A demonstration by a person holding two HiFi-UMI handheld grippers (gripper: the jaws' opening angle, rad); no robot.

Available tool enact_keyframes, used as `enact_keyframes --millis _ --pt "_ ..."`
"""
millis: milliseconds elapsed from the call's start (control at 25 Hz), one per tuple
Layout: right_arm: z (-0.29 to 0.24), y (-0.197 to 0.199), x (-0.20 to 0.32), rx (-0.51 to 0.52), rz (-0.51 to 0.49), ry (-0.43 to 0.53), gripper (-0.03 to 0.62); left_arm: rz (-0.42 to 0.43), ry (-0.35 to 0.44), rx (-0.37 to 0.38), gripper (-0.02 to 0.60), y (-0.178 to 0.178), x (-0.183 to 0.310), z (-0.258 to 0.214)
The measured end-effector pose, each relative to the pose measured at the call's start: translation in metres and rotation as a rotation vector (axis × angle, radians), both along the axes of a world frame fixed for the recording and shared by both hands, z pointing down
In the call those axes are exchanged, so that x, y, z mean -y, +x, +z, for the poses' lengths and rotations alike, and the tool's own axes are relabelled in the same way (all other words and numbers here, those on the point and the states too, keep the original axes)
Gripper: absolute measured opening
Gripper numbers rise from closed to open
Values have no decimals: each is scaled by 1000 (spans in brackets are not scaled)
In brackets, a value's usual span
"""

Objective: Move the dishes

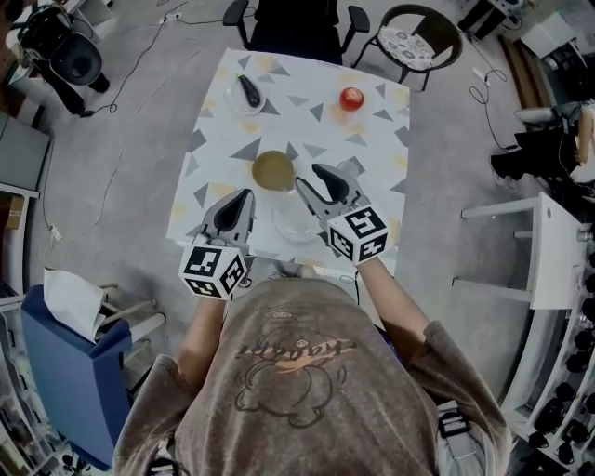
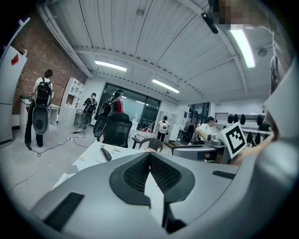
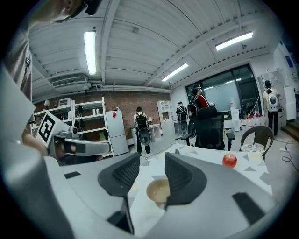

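A tan bowl (image 1: 273, 170) sits mid-table on the white cloth with grey triangles (image 1: 372, 139). It also shows low between the jaws as the tan bowl (image 3: 158, 190) in the right gripper view. Just nearer me lies a clear glass dish (image 1: 290, 226). My right gripper (image 1: 311, 178) hovers open over that dish's far right rim, and nothing is between its fingers (image 3: 180, 175). My left gripper (image 1: 245, 195) is shut and empty, left of the dish. At the far left, a white plate (image 1: 232, 100) holds a dark elongated thing (image 1: 248, 89). A red apple (image 1: 351, 99) lies at the far right.
A black office chair (image 1: 297, 28) stands at the table's far end, with a round-seated chair (image 1: 418, 42) beside it. A blue bin (image 1: 79, 372) stands to my left and a white rack (image 1: 548, 251) to my right. Cables cross the floor (image 1: 121, 84). People stand far off.
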State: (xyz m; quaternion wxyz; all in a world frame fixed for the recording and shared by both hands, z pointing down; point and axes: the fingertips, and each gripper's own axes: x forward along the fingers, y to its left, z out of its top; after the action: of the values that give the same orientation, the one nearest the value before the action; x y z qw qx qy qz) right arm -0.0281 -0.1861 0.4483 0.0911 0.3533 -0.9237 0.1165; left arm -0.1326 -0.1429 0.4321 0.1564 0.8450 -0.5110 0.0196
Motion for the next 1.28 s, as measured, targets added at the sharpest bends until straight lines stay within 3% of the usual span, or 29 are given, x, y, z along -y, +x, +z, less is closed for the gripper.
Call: enact_keyframes --millis 480,800,1040,1280 --pt "-35 72 -57 51 106 135 146 57 72 53 18 22 -7 -22" --pt "-30 105 -70 94 239 196 81 70 96 64 18 30 -11 -13" --pt "-11 117 -69 65 307 173 6 87 102 51 18 37 -15 -4" --pt "9 122 -67 65 325 112 6 63 93 36 18 33 -17 7"
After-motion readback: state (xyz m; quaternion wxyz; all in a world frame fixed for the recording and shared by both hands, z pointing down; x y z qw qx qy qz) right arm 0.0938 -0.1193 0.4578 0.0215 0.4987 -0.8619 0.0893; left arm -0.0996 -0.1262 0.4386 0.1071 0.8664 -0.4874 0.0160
